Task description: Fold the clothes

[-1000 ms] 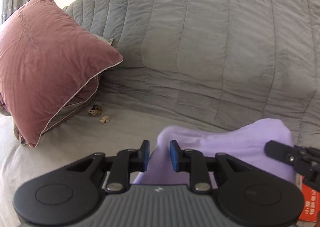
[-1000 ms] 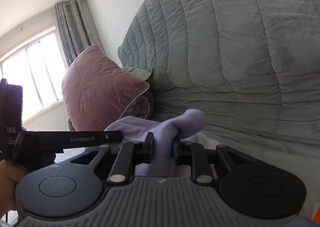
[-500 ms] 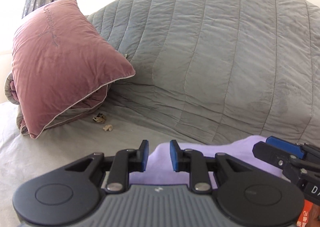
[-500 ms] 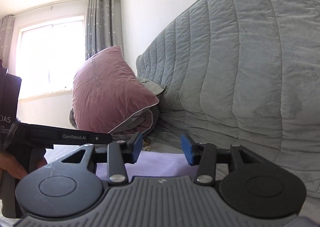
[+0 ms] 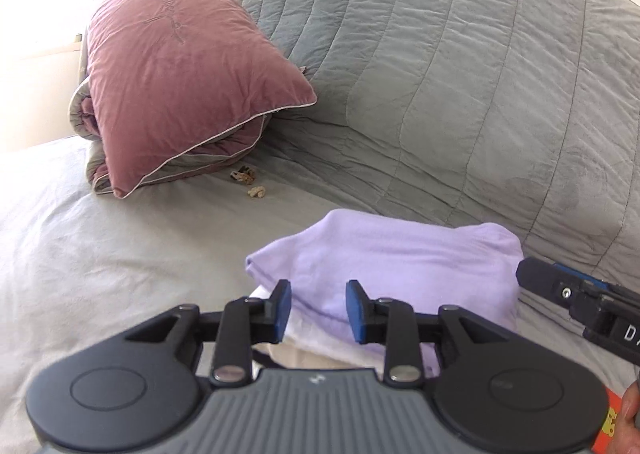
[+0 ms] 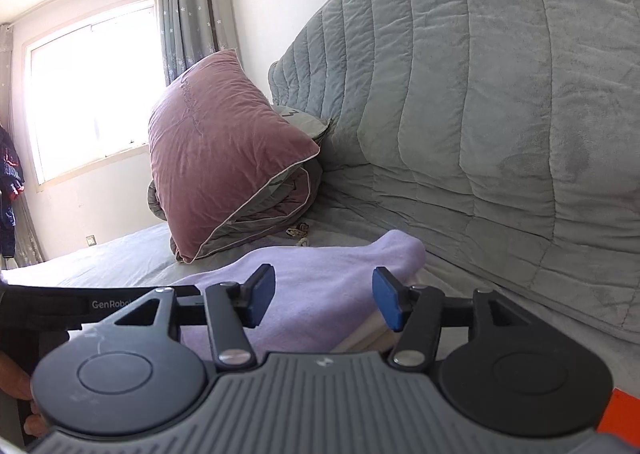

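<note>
Lilac garment [image 5: 392,266]: folded, lying atop a pale stack [image 5: 316,338] on the bed [image 5: 100,254]. Left gripper [image 5: 316,310] and right gripper [image 6: 322,300]: both agape, holding nothing. Judged step: release after placing; any next garment is unseen.

A folded garment [image 5: 384,266] lies on the bed [image 5: 100,254], atop other folded cloth, just before the quilted backrest [image 5: 480,93]. Left of it — well apart — a pillow [image 5: 180,65] leans on a rolled blanket [image 5: 216,157]; small scraps [image 5: 250,181] lie between.
</note>
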